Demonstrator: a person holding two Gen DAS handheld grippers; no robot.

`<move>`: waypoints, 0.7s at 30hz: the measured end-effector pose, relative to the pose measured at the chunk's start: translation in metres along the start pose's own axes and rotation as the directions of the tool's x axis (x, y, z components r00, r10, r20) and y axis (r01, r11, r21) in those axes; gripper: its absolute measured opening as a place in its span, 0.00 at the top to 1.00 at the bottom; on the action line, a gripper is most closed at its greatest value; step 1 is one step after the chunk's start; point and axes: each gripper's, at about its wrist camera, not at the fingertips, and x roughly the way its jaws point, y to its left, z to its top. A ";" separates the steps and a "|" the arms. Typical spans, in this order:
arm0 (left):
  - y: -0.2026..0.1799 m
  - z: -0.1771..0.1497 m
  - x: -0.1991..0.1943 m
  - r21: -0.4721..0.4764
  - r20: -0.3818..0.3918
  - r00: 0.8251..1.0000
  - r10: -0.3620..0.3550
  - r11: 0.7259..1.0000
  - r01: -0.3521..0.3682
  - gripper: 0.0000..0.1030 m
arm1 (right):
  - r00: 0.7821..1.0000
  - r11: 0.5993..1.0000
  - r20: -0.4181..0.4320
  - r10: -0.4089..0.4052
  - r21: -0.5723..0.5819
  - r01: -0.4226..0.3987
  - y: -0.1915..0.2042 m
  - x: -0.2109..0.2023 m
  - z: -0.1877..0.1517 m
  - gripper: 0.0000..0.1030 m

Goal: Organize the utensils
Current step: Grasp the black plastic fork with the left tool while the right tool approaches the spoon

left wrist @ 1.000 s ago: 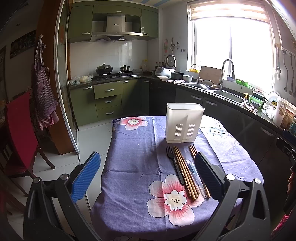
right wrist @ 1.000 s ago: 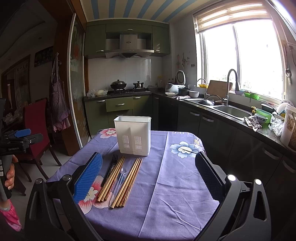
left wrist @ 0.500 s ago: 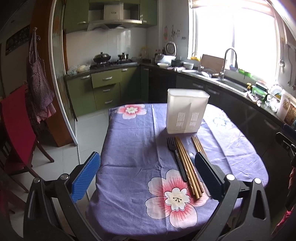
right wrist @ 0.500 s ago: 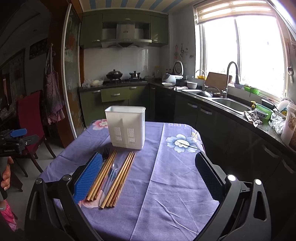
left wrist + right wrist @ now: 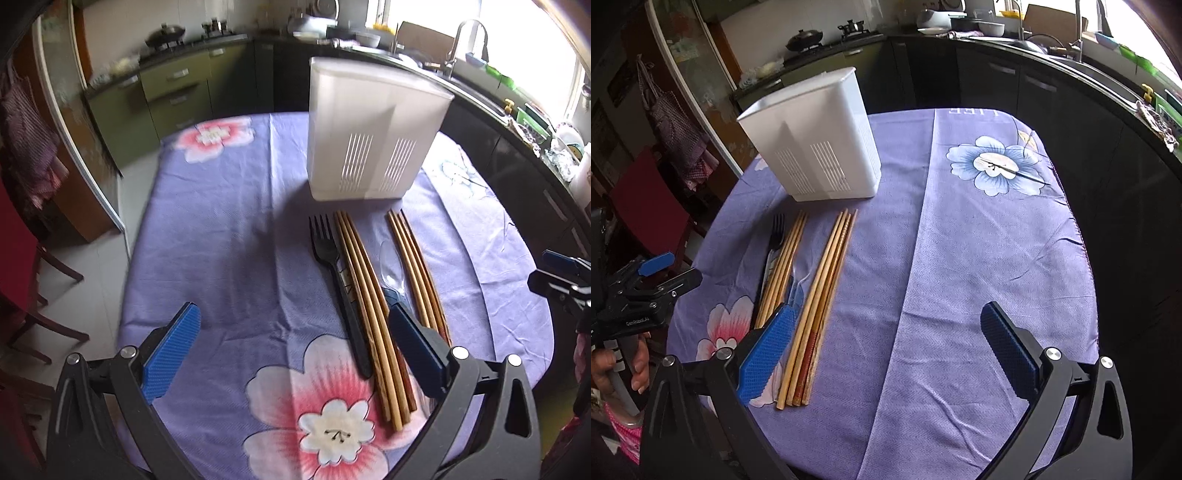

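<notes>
A white slotted utensil holder (image 5: 373,136) (image 5: 816,140) stands on the purple flowered tablecloth (image 5: 229,236) (image 5: 979,258). In front of it lie a black fork (image 5: 338,284) (image 5: 772,247), two bundles of wooden chopsticks (image 5: 369,306) (image 5: 820,302) and a clear plastic spoon (image 5: 391,273) (image 5: 798,288) between them. My left gripper (image 5: 291,347) is open and empty, above the cloth just left of the fork. My right gripper (image 5: 894,350) is open and empty, right of the chopsticks.
The oval table's edges fall away on all sides. A red chair (image 5: 14,258) stands at the left. Green cabinets and a stove (image 5: 173,37) are behind. A dark counter with a sink (image 5: 1078,55) runs along the right.
Both grippers have moved forward and tilted down over the table, so the holder and utensils look larger and nearer. Both stay open and empty.
</notes>
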 end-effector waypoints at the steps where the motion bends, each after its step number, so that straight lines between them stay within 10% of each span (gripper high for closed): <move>1: -0.001 0.005 0.009 -0.007 -0.021 1.000 0.001 1.000 -0.001 0.06 | 1.000 1.000 -0.012 -0.010 0.004 0.010 -0.002 0.005 0.002 0.04; 21: -0.032 0.036 0.083 -0.075 -0.225 0.974 -0.037 0.997 0.021 0.81 | 0.996 0.998 -0.062 -0.060 -0.034 0.058 0.004 0.026 0.014 0.34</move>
